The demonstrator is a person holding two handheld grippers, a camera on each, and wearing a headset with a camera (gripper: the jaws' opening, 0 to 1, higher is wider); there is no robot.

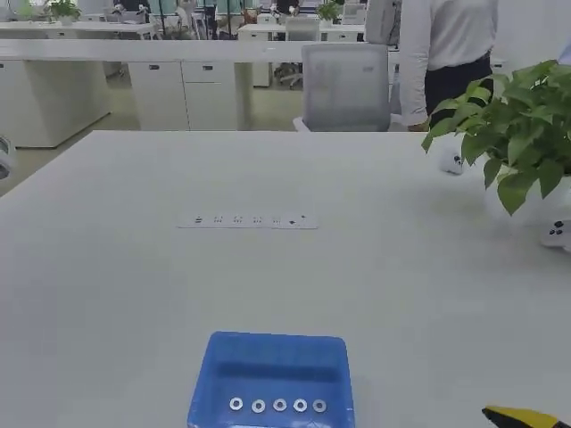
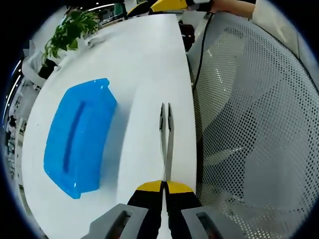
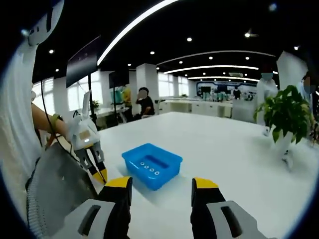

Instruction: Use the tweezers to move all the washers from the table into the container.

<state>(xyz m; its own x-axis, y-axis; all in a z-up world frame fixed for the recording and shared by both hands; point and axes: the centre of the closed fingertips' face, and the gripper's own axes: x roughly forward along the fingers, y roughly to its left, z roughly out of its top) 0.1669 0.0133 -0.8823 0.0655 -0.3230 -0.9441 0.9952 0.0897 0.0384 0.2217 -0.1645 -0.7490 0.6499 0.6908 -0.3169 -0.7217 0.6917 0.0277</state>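
A blue container (image 1: 272,357) sits near the table's front edge with several washers (image 1: 278,406) in a row inside it. My left gripper (image 2: 163,186) is shut on the metal tweezers (image 2: 165,134), which point along the table edge to the right of the container (image 2: 75,137), tips close together and holding nothing. From the right gripper view the left gripper (image 3: 92,149) hovers left of the container (image 3: 152,167) with the tweezers (image 3: 101,173) pointing down. My right gripper (image 3: 162,185) stands open with nothing in it; a yellow-and-black part of it (image 1: 522,417) shows right of the container.
A potted plant (image 1: 513,134) stands at the table's right edge, with small white items (image 1: 453,160) beside it. A flush socket strip (image 1: 248,220) lies mid-table. A person (image 1: 446,53) and a chair (image 1: 346,85) are beyond the far edge. A mesh chair (image 2: 249,124) is beside me.
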